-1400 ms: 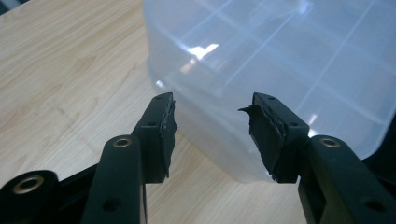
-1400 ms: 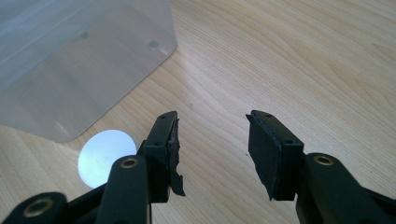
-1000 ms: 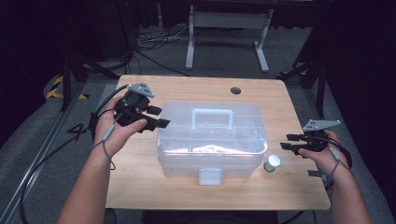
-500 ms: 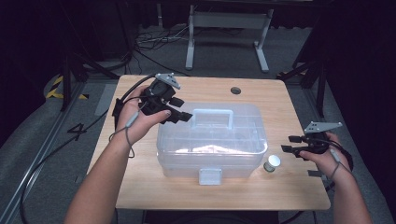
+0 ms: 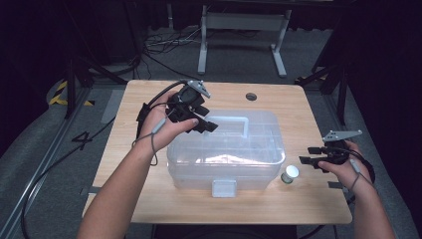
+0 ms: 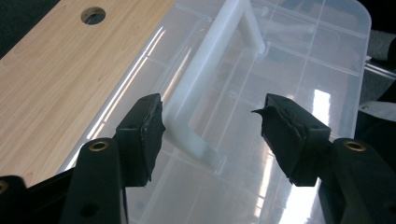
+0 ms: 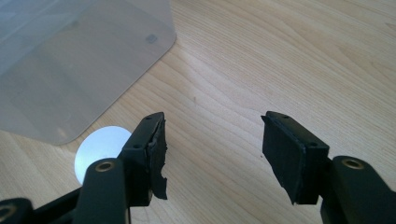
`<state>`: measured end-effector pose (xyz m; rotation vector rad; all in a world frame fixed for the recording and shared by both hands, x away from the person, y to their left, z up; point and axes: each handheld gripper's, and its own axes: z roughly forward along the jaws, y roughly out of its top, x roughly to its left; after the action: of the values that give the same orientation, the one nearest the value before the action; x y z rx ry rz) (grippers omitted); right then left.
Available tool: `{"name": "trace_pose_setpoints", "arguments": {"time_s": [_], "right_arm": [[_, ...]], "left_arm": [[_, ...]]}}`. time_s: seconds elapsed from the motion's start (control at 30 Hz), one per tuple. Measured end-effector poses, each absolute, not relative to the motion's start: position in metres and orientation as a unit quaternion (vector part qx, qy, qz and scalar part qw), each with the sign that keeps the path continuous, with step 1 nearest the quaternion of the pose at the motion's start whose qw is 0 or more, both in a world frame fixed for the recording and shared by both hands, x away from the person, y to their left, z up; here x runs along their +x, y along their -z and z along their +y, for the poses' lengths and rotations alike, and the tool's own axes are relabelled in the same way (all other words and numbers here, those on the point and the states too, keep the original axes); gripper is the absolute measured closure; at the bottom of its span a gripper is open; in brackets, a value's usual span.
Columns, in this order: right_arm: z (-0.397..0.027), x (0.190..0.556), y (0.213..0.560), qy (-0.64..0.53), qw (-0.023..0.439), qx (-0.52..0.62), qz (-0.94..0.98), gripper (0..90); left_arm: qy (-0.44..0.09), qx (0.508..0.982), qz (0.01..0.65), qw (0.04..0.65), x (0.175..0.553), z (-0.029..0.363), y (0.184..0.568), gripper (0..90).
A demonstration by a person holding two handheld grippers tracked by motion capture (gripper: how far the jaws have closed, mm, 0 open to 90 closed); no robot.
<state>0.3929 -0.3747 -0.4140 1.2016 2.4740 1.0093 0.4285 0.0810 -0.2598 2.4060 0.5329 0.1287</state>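
Box: clear plastic box (image 5: 226, 152) with lid closed, at the middle of the desk (image 5: 119, 144), front wall near the front edge.
Handle: white handle (image 5: 238, 121) lying flat on the lid, toward the back.
Left gripper (image 5: 203, 121): above the box's back left corner, just beside the near end of the handle (image 6: 205, 79); jaws spread wide, nothing between the pads.
Right gripper (image 5: 307, 155): near the desk's right edge, just above the wood; jaws just opened wide, holding nothing.
Small jar: white-lidded jar (image 5: 290, 174) standing off the box's front right corner, just beside the right gripper (image 7: 212, 140).
Hole: round hole (image 5: 251, 96) near the back edge.
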Motion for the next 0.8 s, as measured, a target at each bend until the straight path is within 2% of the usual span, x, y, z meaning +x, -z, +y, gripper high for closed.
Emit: {"name": "trace_pose_setpoints", "arguments": {"time_s": [0.07, 0.37, 0.5, 0.6, 0.8], "right_arm": [[-0.374, 0.393, 0.414, -0.342, 0.105, 0.407, 0.840, 40.3], [-0.374, 0.393, 0.415, -0.342, 0.107, 0.405, 0.841, 39.8], [-0.374, 0.392, 0.415, -0.342, 0.107, 0.404, 0.842, 39.7], [-0.374, 0.392, 0.416, -0.342, 0.106, 0.404, 0.842, 39.7], [-0.372, 0.392, 0.416, -0.340, 0.104, 0.405, 0.843, 39.3]], "left_arm": [[-0.059, 0.923, 0.207, 0.319, 0.430, 0.078, 0.261, 38.3], [-0.035, 0.927, 0.203, 0.314, 0.441, 0.068, 0.273, 38.7], [-0.050, 0.929, 0.196, 0.308, 0.438, 0.066, 0.274, 39.7], [-0.069, 0.931, 0.193, 0.303, 0.434, 0.066, 0.273, 42.5], [-0.061, 0.930, 0.184, 0.313, 0.424, 0.071, 0.266, 52.9]]}}
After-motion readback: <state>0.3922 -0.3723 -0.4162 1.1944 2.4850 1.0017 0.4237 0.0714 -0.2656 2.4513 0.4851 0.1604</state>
